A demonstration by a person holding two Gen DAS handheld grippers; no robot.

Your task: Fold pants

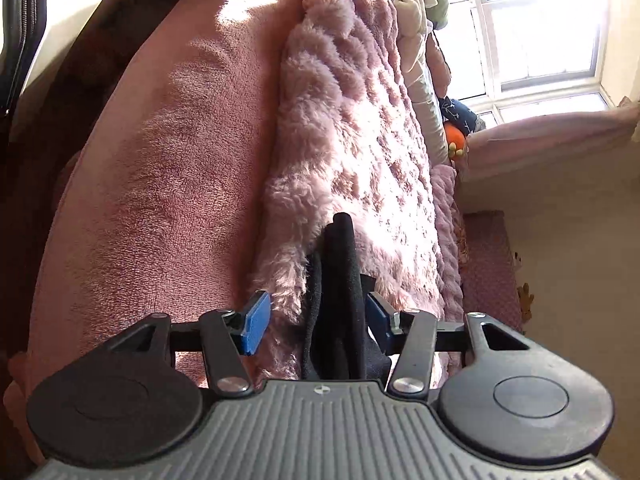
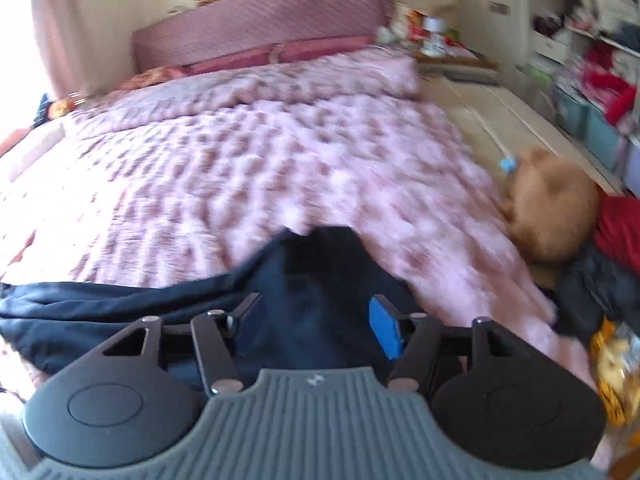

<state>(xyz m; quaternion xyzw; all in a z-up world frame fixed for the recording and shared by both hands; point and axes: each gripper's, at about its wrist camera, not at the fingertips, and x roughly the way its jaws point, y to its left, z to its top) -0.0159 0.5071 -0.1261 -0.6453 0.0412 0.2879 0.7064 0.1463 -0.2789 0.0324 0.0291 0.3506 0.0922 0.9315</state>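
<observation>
While both sets of blue pads stand apart, we note dark fabric between them in each view. Left gripper (image 1: 316,322): jaws parted about halfway, a bunched fold of the black pants (image 1: 340,292) rising between the pads; the cloth lies close against the right-hand pad, clear of the left-hand one, and we cannot tell if it is still pinched. Right gripper (image 2: 318,330): jaws likewise parted, with the pants (image 2: 120,312) spread under and between them on the fluffy pink blanket (image 2: 248,168); the pads do not appear to press the cloth.

Containers: teal bins (image 2: 588,120) at the shelving on the far right, contents too blurred to read.

Hard to make out: the right wrist view is motion-blurred throughout. A tan plush toy (image 2: 556,212) sits at the blanket's edge. Both gripper bodies cut off the pants' near end.
</observation>
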